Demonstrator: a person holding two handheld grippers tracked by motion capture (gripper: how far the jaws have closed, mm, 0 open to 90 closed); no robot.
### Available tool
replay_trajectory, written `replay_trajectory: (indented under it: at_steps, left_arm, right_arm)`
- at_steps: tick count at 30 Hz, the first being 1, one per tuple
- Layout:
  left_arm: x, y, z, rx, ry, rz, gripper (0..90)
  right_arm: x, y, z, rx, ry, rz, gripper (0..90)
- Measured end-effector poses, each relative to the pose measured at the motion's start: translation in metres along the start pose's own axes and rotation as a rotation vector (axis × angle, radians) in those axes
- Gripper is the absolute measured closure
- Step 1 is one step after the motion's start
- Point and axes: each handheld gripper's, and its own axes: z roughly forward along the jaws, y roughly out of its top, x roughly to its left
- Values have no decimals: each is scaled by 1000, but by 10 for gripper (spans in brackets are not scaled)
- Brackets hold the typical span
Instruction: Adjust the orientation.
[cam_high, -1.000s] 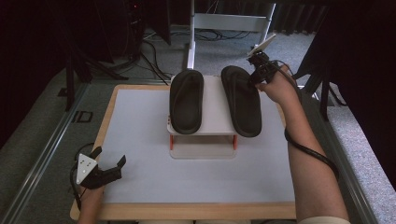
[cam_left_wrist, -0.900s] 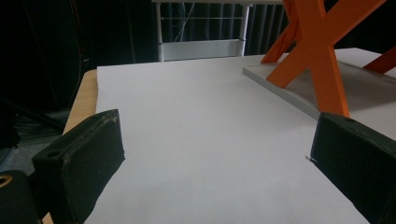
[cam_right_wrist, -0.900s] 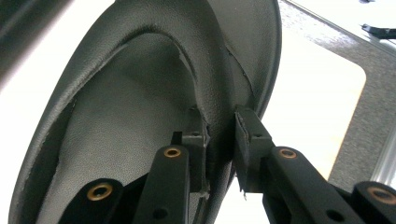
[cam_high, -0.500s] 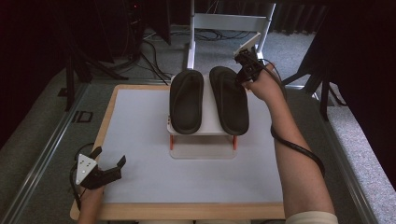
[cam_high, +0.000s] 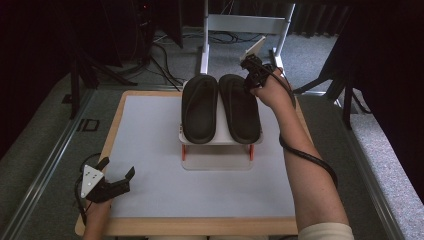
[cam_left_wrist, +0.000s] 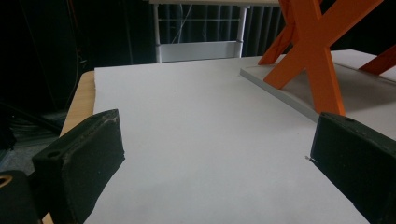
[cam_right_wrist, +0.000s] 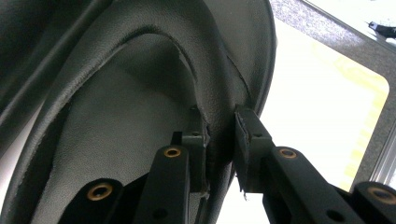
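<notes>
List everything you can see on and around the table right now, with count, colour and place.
Slippers: 2, black, side by side on the rack; the right one is held at its strap.
Rack: 1, white shelf with orange legs, middle of the mat.
Mat: 1, white, covers the table.
Table: 1, wooden edge.
Stand: 1, white, on the floor behind the table.
Left gripper: open, near left corner.
Right gripper: shut on the right slipper's strap.

White table (cam_high: 150, 145) — small rack (cam_high: 217, 155) on it.
</notes>
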Motion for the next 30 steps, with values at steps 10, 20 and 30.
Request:
replay_trajectory:
  at_steps: [10, 20, 30]
  left_arm:
    - [0, 0, 0, 2, 0, -1, 22]
    - [0, 0, 1, 6, -2, 0, 22]
    - [0, 0, 0, 3, -1, 1, 22]
  right_arm:
    - [2, -1, 1, 3, 40, 6, 657]
    - [10, -4, -4, 27, 106, -20, 638]
    - [7, -10, -5, -2, 151, -20, 562]
